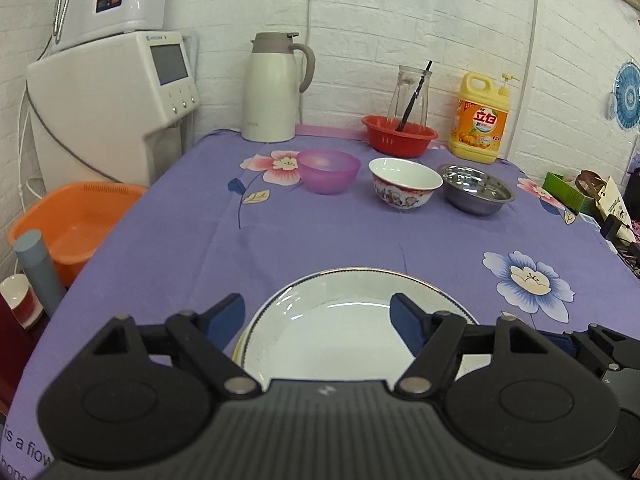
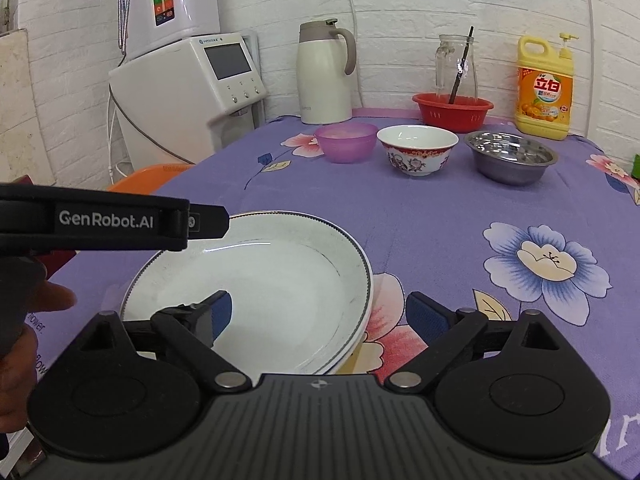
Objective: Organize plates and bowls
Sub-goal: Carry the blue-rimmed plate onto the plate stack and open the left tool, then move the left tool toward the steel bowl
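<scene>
A stack of white plates (image 1: 340,332) (image 2: 260,280) lies on the purple flowered cloth near the front edge. My left gripper (image 1: 318,318) is open and hovers over the top plate, empty. My right gripper (image 2: 326,314) is open, its jaws either side of the stack's right rim, not gripping. The left gripper's body (image 2: 108,222) shows above the plates' left side. Farther back stand a purple plastic bowl (image 1: 328,170) (image 2: 346,142), a white patterned bowl (image 1: 404,183) (image 2: 417,150) and a steel bowl (image 1: 478,189) (image 2: 510,156) in a row.
At the back stand a white thermos jug (image 1: 272,88), a red basket (image 1: 400,136) with a glass jar (image 1: 410,96), and a yellow detergent bottle (image 1: 480,120). A water dispenser (image 1: 116,92) and orange basin (image 1: 76,228) sit left of the table. Clutter lies at the right edge.
</scene>
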`<action>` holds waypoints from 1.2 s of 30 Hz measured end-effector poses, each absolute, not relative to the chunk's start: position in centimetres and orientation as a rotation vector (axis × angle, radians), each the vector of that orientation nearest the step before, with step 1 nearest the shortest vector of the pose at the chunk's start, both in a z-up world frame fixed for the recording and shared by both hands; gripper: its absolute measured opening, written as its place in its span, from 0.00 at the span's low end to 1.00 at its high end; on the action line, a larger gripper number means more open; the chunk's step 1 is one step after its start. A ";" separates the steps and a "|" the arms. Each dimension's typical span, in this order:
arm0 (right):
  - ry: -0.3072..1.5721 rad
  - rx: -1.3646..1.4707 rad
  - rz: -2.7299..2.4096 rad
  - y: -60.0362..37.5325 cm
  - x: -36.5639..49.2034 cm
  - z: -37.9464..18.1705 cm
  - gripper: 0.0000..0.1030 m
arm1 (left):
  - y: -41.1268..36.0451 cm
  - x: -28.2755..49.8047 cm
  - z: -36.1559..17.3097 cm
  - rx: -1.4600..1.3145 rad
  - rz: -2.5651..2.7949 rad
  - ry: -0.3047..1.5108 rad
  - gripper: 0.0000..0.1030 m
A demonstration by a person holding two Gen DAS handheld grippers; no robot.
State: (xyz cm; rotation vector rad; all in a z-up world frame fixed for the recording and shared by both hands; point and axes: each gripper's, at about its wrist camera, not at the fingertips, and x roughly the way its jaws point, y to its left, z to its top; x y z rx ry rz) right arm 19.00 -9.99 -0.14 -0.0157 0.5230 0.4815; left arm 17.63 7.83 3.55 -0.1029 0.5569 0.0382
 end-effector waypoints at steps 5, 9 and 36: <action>0.544 0.009 0.477 -10.5 19.3 -0.5 1.00 | 7.6 17.9 3.3 -0.105 0.041 0.573 0.71; 0.537 0.031 0.483 -10.9 19.4 -0.5 1.00 | 7.4 18.3 3.2 -0.107 0.042 0.582 0.71; 0.376 0.012 0.396 -21.4 31.7 4.1 1.00 | 2.0 26.6 6.3 -0.108 0.026 0.590 0.72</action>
